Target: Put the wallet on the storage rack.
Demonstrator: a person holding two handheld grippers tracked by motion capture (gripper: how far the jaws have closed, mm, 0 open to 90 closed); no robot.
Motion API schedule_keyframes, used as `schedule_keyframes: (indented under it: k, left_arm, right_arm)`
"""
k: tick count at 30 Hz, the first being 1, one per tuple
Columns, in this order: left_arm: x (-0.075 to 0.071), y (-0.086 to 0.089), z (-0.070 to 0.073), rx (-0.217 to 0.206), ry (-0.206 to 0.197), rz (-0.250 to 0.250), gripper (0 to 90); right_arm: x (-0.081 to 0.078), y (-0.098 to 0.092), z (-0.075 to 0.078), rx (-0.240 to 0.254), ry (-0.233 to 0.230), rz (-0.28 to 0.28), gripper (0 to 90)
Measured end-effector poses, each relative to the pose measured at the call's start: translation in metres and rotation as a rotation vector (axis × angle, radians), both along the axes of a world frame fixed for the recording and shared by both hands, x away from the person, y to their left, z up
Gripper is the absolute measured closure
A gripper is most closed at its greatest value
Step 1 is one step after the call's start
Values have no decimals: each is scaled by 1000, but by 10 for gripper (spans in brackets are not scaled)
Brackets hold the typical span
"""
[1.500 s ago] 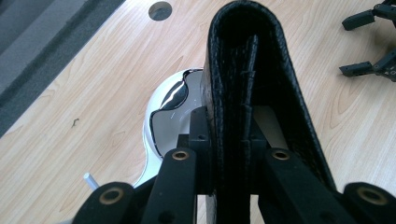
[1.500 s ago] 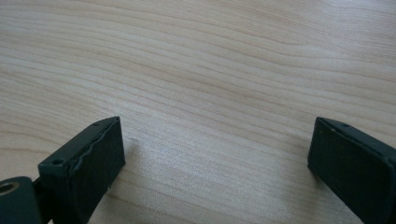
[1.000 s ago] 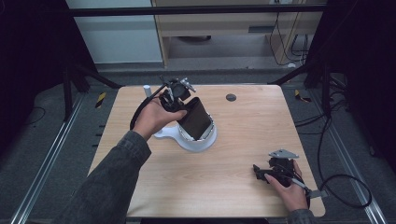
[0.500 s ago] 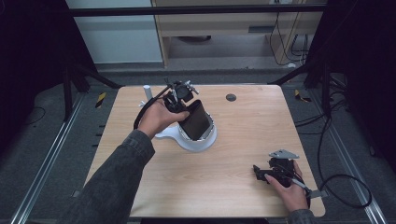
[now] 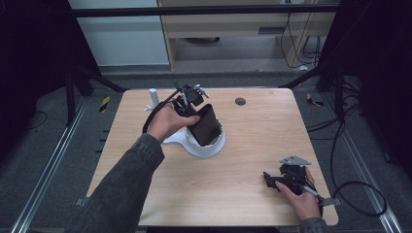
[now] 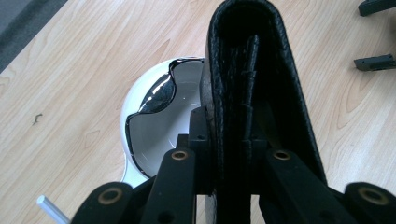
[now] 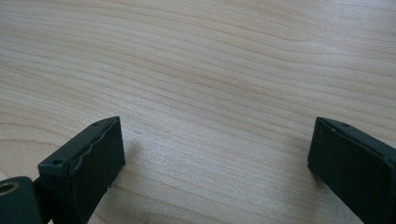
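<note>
A black leather wallet [image 5: 205,126] stands on edge, tilted, with its lower end inside a white bowl [image 5: 210,148] near the table's middle. My left gripper [image 5: 190,108] is shut on the wallet's upper end. In the left gripper view the folded wallet [image 6: 252,70] runs up between the jaws of the left gripper [image 6: 233,158], and the white bowl [image 6: 154,126] with its glossy inside lies beneath. My right gripper [image 5: 272,180] rests on the table at the front right. In the right gripper view the right gripper [image 7: 215,149] is open wide over bare wood, holding nothing.
A short white post [image 5: 154,97] stands at the table's back left and a small dark disc [image 5: 240,101] lies at the back centre. The bowl has a flat white tab [image 5: 175,141] on its left. A black cable [image 5: 359,194] trails off the right edge.
The left hand has edged the wallet slightly to the right over the bowl. The right gripper has stayed put.
</note>
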State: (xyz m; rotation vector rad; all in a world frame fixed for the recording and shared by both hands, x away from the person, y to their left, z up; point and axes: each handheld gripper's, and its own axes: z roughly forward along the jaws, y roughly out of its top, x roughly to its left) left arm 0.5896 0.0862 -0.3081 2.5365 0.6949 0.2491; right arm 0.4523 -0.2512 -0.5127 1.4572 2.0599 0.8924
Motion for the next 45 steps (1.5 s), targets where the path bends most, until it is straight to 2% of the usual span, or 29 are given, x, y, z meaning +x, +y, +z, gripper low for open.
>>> schedule_keyframes:
  k: [7, 15, 20, 24, 26, 35, 41, 45]
  left_arm:
    - [2, -2, -1, -7, 0, 6, 789]
    - [3, 0, -1, -16, -20, 19, 773]
    - [0, 3, 5, -42, -65, 35, 721]
    - [-1, 6, 8, -49, -89, 45, 713]
    - [-2, 9, 11, -66, -107, 55, 709]
    - [-15, 20, 25, -125, -228, 88, 647]
    - [-23, 27, 32, -135, -278, 92, 620]
    - [-27, 31, 35, -145, -292, 92, 598]
  right_arm:
    - [0, 0, 0, 1, 0, 2, 39]
    - [0, 0, 0, 1, 0, 3, 38]
    - [-1, 0, 0, -1, -2, 6, 38]
    - [-1, 0, 0, -1, -3, 6, 37]
    - [-1, 0, 0, 2, -1, 4, 37]
    - [-1, 1, 0, 3, 0, 5, 37]
    - [-1, 0, 0, 0, -2, 7, 37]
    - [-2, 1, 0, 0, -3, 7, 36]
